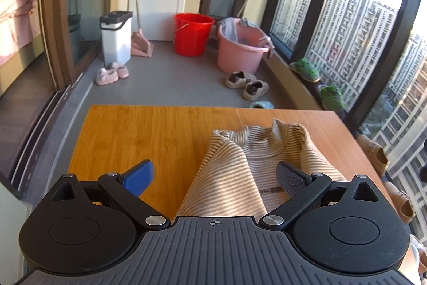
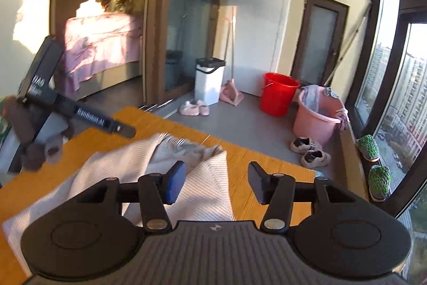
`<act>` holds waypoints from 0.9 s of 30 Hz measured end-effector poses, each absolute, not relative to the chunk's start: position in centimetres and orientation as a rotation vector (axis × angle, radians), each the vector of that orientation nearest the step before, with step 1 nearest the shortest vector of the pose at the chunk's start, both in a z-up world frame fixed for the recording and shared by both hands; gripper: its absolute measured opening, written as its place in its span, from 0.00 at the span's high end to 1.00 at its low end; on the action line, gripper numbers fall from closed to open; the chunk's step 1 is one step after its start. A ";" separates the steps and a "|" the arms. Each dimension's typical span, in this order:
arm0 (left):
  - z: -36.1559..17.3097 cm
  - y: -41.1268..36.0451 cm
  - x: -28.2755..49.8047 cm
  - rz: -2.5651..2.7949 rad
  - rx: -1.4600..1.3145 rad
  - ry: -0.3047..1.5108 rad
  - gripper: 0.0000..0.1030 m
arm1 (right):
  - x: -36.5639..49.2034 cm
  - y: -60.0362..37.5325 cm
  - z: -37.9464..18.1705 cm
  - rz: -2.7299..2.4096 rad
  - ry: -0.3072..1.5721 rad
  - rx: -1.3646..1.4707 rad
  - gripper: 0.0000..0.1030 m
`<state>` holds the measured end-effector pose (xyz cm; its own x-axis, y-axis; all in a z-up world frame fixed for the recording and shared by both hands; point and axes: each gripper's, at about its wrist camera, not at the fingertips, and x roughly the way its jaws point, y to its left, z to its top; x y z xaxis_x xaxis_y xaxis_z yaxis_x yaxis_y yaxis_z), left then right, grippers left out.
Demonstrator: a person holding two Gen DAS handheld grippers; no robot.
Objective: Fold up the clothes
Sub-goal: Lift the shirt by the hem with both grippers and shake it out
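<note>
A beige striped garment lies crumpled on the wooden table, toward its right half in the left wrist view. My left gripper hangs open above it, jaws wide apart. Its blue pad is over bare wood and its other pad is over the cloth, with nothing pinched. In the right wrist view the same garment spreads over the table, pale in the sun. My right gripper is open above the garment's right edge, and no cloth is between its pads. A gloved hand holds the left gripper's body at the far left.
Beyond the table's far edge the floor holds a red bucket, a pink basin with cloths, a white bin, pink slippers and a pair of shoes. A window sill runs along the right.
</note>
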<state>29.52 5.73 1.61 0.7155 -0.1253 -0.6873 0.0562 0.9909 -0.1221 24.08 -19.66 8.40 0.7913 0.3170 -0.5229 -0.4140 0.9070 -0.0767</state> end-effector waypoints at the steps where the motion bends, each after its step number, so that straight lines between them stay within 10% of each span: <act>1: 0.9 5.0 30.8 -0.076 -0.071 0.784 0.03 | 26.6 -18.5 7.3 0.371 0.557 -0.167 0.47; 8: -3.2 4.3 33.7 -0.084 0.030 0.908 0.33 | 35.1 -14.5 -1.1 0.245 0.733 -0.186 0.48; 10: -3.1 5.2 33.1 -0.140 0.016 0.886 0.49 | 34.5 -14.9 -1.7 0.298 0.731 -0.238 0.85; 14: -2.8 6.1 31.5 -0.186 0.023 0.841 0.77 | 31.0 -16.8 0.5 0.310 0.602 -0.299 0.88; 27: 16.0 8.4 13.1 -0.254 0.004 0.234 0.82 | 11.3 -23.2 20.2 0.344 -0.053 -0.174 0.98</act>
